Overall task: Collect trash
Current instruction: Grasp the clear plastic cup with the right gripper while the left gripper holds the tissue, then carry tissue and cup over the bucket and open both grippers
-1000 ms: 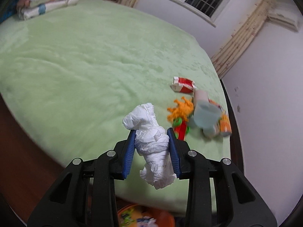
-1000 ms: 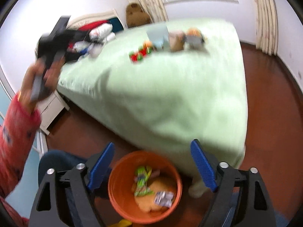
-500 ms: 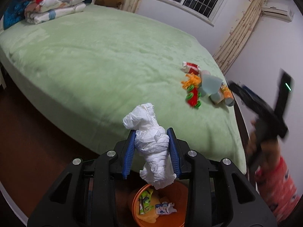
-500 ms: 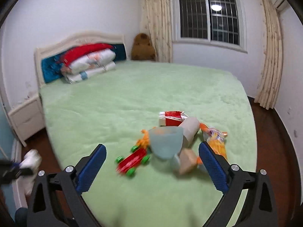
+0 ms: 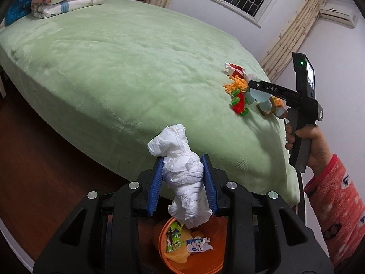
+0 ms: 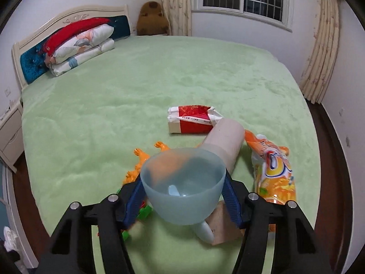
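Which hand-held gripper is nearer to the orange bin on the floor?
Left. The left hand-held gripper hangs just above the orange bin, gripping a white tissue wad. The right hand-held gripper is over the bed, around a blue funnel.

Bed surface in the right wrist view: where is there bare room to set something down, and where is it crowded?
Free: the green bedspread from the folded quilts down to the red paper packet, and its left side. Crowded: the near right corner, with packet, cardboard tube, orange snack bag, blue funnel and toys.
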`<move>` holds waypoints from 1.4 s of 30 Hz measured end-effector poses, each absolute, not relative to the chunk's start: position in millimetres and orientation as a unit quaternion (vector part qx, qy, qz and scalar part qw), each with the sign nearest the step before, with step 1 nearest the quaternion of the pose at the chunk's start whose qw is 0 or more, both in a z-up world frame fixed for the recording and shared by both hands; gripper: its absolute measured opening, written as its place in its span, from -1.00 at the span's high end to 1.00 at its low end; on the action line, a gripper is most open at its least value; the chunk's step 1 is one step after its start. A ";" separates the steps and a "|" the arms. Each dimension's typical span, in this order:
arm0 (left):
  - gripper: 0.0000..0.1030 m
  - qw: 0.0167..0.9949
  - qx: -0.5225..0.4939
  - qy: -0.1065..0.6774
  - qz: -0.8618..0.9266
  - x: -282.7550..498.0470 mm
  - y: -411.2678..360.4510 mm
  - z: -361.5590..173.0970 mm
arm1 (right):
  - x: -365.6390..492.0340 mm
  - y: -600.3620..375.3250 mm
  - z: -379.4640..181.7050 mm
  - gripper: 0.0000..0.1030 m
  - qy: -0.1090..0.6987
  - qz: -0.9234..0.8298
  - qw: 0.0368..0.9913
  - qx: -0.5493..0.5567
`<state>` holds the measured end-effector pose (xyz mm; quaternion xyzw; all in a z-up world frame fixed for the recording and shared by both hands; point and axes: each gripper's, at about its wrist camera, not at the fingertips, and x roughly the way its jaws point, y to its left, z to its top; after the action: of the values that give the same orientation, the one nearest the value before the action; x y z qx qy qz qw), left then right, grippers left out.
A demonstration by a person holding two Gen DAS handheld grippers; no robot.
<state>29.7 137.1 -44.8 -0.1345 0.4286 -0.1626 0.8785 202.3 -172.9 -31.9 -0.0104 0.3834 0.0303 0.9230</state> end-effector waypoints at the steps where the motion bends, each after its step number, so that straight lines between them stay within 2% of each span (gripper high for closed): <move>1: 0.36 0.879 -0.133 0.428 -0.163 29.2 135.9 -44.2 | 197.0 -174.2 -27.3 -0.17 0.376 0.029 0.926 -0.011; 13: 0.36 0.883 -0.100 0.421 -0.181 2.7 103.6 -26.1 | 87.3 -208.4 59.0 -0.17 0.293 0.079 0.953 0.013; 19: 0.35 0.881 -0.075 0.421 -0.202 -17.9 79.6 -24.0 | 3.7 -217.3 70.8 -0.17 0.277 0.106 0.955 0.003; 28: 0.35 0.858 -0.037 0.463 -0.220 -45.1 49.8 -57.6 | -81.5 -217.9 9.7 -0.17 0.330 0.128 0.935 0.009; 42: 0.35 0.776 0.025 0.587 -0.227 -71.1 10.1 -182.9 | -112.0 -204.7 -120.9 -0.17 0.461 0.123 0.877 0.049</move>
<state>-71.1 10.1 -182.9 0.0249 0.5873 -0.2271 0.7765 -112.0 -204.7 -120.9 0.0494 0.4609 0.1229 0.8775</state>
